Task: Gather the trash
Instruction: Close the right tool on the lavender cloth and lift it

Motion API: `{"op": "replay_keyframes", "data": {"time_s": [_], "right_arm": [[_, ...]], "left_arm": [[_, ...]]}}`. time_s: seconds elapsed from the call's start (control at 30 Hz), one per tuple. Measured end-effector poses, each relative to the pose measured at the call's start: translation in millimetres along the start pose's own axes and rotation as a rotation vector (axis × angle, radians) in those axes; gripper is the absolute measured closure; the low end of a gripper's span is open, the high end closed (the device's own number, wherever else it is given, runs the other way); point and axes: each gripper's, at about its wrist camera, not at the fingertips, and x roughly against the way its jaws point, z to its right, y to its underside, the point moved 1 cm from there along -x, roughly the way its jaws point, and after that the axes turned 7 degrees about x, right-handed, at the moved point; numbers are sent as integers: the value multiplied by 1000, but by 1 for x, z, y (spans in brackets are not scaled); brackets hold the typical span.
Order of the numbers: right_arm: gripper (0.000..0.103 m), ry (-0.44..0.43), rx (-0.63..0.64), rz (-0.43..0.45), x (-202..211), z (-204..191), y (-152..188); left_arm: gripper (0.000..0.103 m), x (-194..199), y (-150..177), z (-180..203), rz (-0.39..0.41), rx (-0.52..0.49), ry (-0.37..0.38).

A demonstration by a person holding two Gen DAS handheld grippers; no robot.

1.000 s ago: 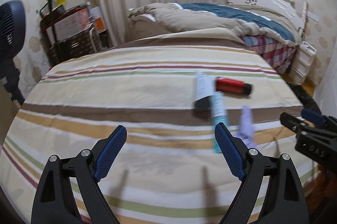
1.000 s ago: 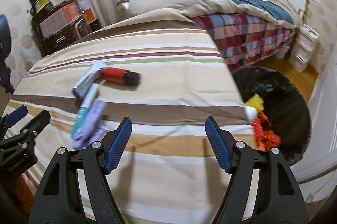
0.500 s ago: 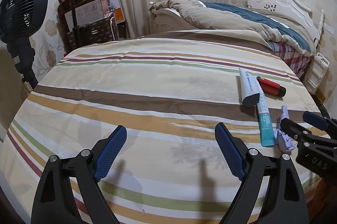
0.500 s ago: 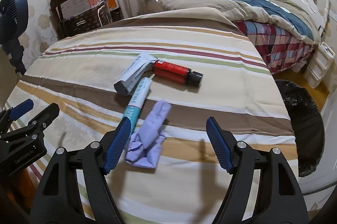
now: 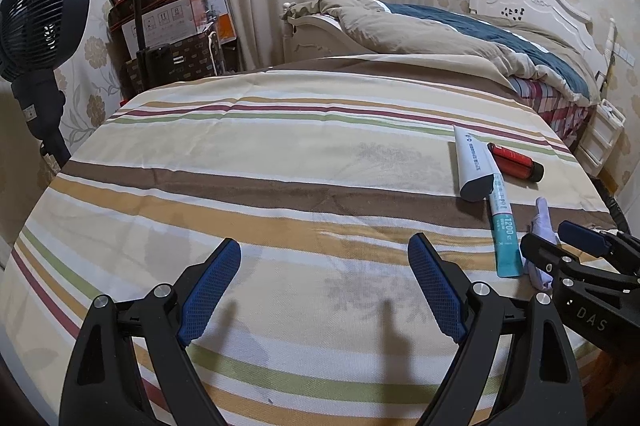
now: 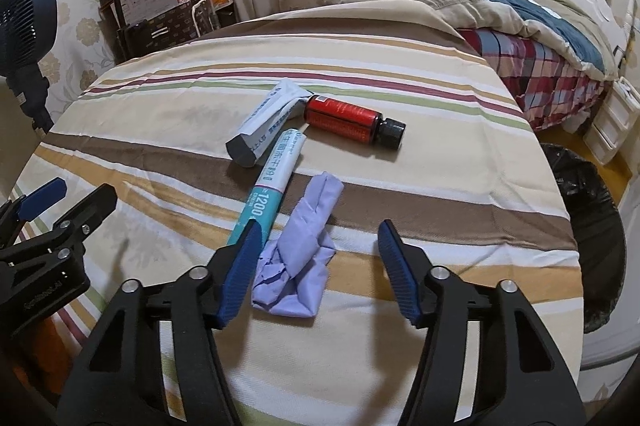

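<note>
On the striped cloth (image 6: 400, 73) lie four pieces of trash, grouped around a teal and white tube (image 6: 269, 187) that reads "1200" near its teal end. A crumpled lilac tissue (image 6: 298, 254) lies just beside the tube, on the side toward the black bin (image 6: 588, 226). A white and grey tube (image 6: 264, 123) with small unreadable print touches the teal tube's far end, and a red bottle (image 6: 344, 119) with a black cap lies beyond that end, its label too small to read.

The right gripper (image 6: 316, 270) has just been closing; its jaws stand partly open around the tissue, one pad over the teal tube's near end, nothing pressed. The left gripper (image 5: 326, 292), marked "DAS" in neither view legibly on itself, stands wide open over bare cloth, holding nothing; the right gripper's body reads "DAS" in the left view.
</note>
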Motion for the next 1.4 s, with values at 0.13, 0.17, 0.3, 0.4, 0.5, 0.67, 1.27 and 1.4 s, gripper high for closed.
{"op": "replay_keyframes", "data": {"time_s": [0.13,0.17,0.3,0.4,0.5,0.67,1.27,1.4], "right_arm": [[51,-5,-3,1,1,0,1],[52,-4,-4,2,2,0,2],[52,4,-16,3,3,4,3],[52,10,-25,3,4,8,4],[52,20,-33,4,5,12,5],[52,33,-49,-1,6,22,7],[71,45,-65,-15,-1,24,4],[73,54,-70,-12,1,30,6]], "left_arm": [[18,-1,0,0,-2,2,-1],[18,-1,1,0,-3,3,-1],[18,-2,1,-1,-4,4,-2],[18,-2,1,-1,-4,5,-1],[18,-2,1,-1,-5,8,-1],[18,-3,2,-2,-8,12,2],[18,-2,2,6,-10,-3,16],[18,-1,4,18,-12,-22,35]]}}
